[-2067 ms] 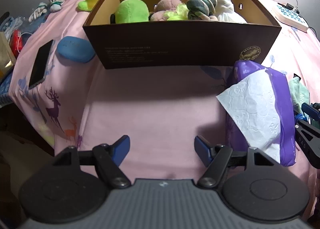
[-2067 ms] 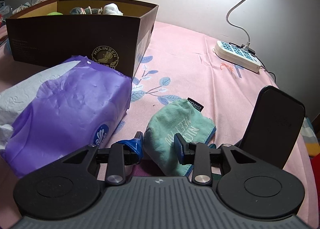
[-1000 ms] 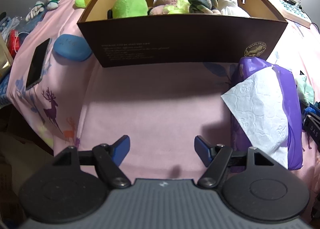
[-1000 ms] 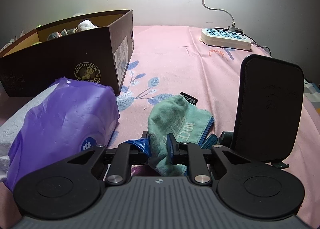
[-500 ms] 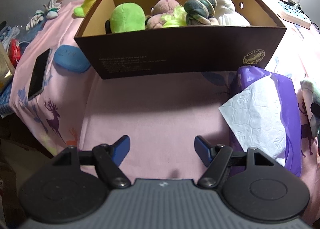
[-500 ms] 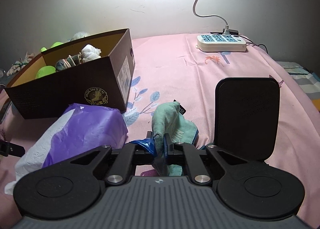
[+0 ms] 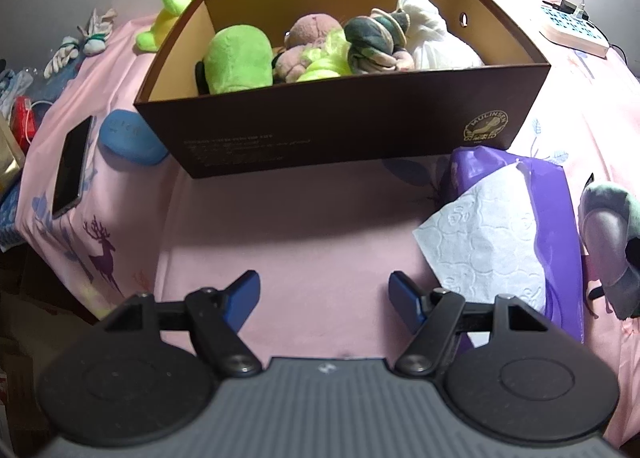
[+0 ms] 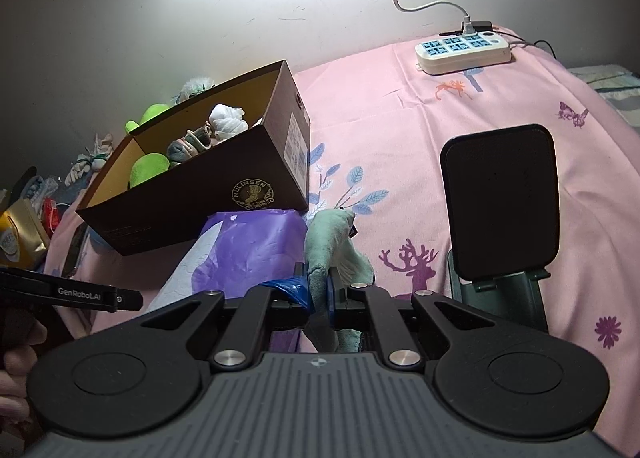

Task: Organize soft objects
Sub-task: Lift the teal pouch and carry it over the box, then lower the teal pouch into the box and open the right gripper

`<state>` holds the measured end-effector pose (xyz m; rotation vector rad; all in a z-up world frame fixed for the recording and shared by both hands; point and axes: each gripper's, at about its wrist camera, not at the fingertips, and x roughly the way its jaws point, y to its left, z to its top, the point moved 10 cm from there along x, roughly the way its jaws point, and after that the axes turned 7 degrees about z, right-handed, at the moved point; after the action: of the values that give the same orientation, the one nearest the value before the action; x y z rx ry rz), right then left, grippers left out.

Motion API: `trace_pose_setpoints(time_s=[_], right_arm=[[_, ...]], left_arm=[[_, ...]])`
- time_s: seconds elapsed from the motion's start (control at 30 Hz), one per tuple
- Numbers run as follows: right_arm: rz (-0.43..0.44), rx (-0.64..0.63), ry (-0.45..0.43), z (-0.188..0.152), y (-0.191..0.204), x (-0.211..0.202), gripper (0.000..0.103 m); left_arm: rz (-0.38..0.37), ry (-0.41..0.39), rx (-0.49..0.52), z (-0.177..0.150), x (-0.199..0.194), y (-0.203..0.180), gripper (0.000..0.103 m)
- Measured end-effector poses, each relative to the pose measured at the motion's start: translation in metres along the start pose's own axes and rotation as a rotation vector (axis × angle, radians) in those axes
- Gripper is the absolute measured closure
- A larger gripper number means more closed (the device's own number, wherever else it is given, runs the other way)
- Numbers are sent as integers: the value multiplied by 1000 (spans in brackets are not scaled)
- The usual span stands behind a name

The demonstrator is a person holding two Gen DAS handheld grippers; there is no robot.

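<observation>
Right wrist: "MULINSEN" box (image 8: 256, 193), right gripper (image 8: 318, 294) clamped on green cloth (image 8: 328, 242); left gripper (image 7: 324, 294) apart.

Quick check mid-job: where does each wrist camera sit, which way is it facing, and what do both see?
Left wrist: behind the open left tongs, facing down at the brown box.
Right wrist: behind the right tongs, shut on the green cloth; a hand shows.
Shared: box, purple tissue pack, cloth.

Brown box (image 7: 360, 129) looks like matte cardboard, toys (image 7: 240, 61) inside are fuzzy plush. Tissue pack (image 8: 256, 246) is shiny crinkly plastic, embossed paper (image 7: 484, 234) sticking out. Teal cloth (image 8: 328, 246) is terry-ish, bedsheet (image 7: 288, 234) smooth cotton.
</observation>
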<state>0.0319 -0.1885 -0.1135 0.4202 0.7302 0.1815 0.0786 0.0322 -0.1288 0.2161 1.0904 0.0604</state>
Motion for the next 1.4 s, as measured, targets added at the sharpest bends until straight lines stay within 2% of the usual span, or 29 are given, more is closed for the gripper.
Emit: trace_pose_setpoints(time_s=[0.2,0.47,0.63,0.83,1.0,1.13,1.4], right_arm=[[80,80,-4,1,4,-16,103],[231,194,-42,25,18,-32,103],[318,190,-69,55,39,-34,103],[371,96,-103,99,69,-23,103],[349,-4,-128,130,86,7,103],[298,-83,-149,150,90,42,103],[159,-219,-116,156,89,117,103]], left_arm=[[-19,-15,10,6,-9,-7,32],[-38,-44,18,15,-22,-12,32],[-40,-43,0,16,-21,-6,32],[-39,-41,-36,19,-18,6,32],[-29,-40,-72,20,-15,20,32],[-14,-37,-99,17,-12,33,32],[18,-19,-147,7,-4,57,32]])
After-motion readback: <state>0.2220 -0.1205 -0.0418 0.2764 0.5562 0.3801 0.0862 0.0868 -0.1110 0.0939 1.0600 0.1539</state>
